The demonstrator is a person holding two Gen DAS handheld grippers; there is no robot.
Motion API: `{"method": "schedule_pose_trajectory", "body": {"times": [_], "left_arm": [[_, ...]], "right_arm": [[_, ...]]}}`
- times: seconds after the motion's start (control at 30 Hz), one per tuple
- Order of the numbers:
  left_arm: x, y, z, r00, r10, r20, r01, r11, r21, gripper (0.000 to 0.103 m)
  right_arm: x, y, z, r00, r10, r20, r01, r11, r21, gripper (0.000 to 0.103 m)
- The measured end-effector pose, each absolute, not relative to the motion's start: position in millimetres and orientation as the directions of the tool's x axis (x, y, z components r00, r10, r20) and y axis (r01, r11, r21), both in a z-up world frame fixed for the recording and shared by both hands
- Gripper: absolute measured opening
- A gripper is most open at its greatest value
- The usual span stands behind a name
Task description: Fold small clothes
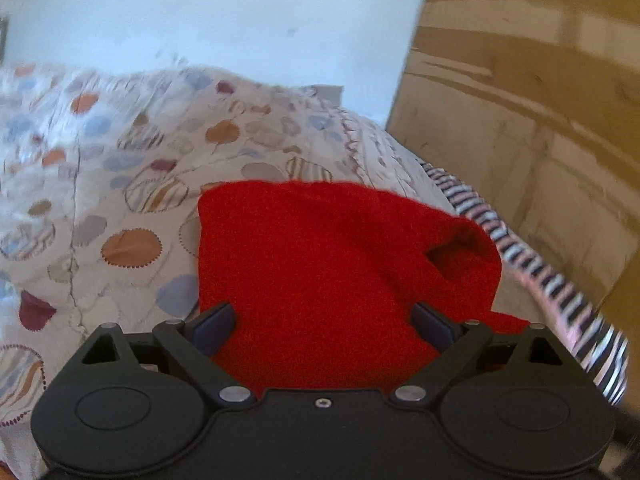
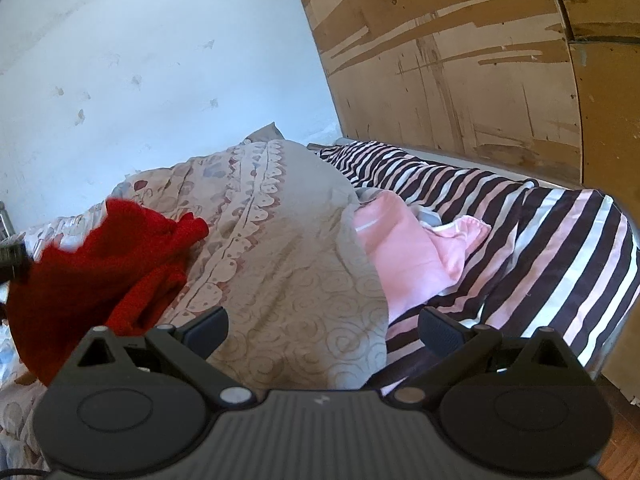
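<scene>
Red knit garment (image 1: 320, 264) draped between spread left fingers (image 1: 214, 320) (grip unclear), right fingers (image 2: 438, 326) wide apart, empty

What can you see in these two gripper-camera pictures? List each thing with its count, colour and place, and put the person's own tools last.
red garment: 1, red, on the quilt, between the left fingers
pink clothes: a small pile, count unclear, pink, on the striped sheet
quilt: 1, beige with coloured spots, over the bed
striped sheet: 1, dark, pink and white, right side of bed
wall: 1, pale blue-white, behind
wooden panel: 1, brown, right
left gripper: 1, black, open
right gripper: 1, black, open, empty
</scene>
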State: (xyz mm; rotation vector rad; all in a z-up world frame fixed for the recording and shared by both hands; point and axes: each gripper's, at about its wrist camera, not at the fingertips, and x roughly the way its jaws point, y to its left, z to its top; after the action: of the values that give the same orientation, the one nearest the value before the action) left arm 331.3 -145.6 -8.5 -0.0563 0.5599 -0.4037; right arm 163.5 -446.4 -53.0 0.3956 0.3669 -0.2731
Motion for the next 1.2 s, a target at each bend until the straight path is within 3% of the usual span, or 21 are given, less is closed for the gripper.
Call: {"method": "schedule_pose_trajectory", "body": {"times": [0.23, 0.43, 0.63, 0.67, 0.7, 0.73, 0.77, 0.83, 0.93, 1.1, 1.2], "left_arm": [[304, -142, -30, 0.804, -0.386, -0.452, 0.386, 0.917, -0.096, 0.095], [298, -143, -34, 0.813, -0.392, -0.431, 0.407, 0.911, -0.061, 0.095], [296, -139, -37, 0.816, -0.405, -0.412, 0.414, 0.907, -0.072, 0.095], [296, -139, -37, 0.815, -0.408, -0.411, 0.415, 0.907, -0.076, 0.095], [295, -138, -37, 0.815, -0.410, -0.410, 0.416, 0.906, -0.079, 0.095], [295, -137, -37, 0.815, -0.412, -0.408, 0.417, 0.905, -0.082, 0.095], [294, -136, -37, 0.814, -0.415, -0.405, 0.418, 0.904, -0.087, 0.095], [294, -134, -38, 0.815, -0.422, -0.397, 0.418, 0.903, -0.101, 0.095], [294, -126, -41, 0.813, -0.440, -0.380, 0.423, 0.896, -0.134, 0.095], [291, -112, -47, 0.808, -0.477, -0.345, 0.445, 0.879, -0.173, 0.095], [292, -106, -50, 0.809, -0.486, -0.331, 0.442, 0.874, -0.203, 0.095]], "right_arm": [[173, -455, -42, 0.921, -0.160, -0.354, 0.288, 0.893, 0.345, 0.103], [222, -457, -11, 0.953, 0.039, -0.302, 0.109, 0.882, 0.459, 0.103], [313, -441, 14, 0.909, 0.267, -0.319, -0.068, 0.852, 0.519, 0.102], [330, -440, 13, 0.885, 0.331, -0.327, -0.097, 0.818, 0.567, 0.099], [343, -439, 11, 0.866, 0.369, -0.337, -0.105, 0.794, 0.598, 0.091], [354, -436, 9, 0.852, 0.385, -0.354, -0.102, 0.786, 0.610, 0.077], [361, -430, 7, 0.845, 0.382, -0.375, -0.099, 0.800, 0.592, 0.070], [366, -415, 4, 0.838, 0.377, -0.393, -0.119, 0.831, 0.544, 0.042], [351, -397, 0, 0.869, 0.344, -0.355, -0.151, 0.869, 0.472, 0.026], [331, -384, 1, 0.902, 0.331, -0.275, -0.183, 0.873, 0.452, 0.023], [327, -377, 5, 0.914, 0.331, -0.234, -0.206, 0.877, 0.433, 0.026]]}}
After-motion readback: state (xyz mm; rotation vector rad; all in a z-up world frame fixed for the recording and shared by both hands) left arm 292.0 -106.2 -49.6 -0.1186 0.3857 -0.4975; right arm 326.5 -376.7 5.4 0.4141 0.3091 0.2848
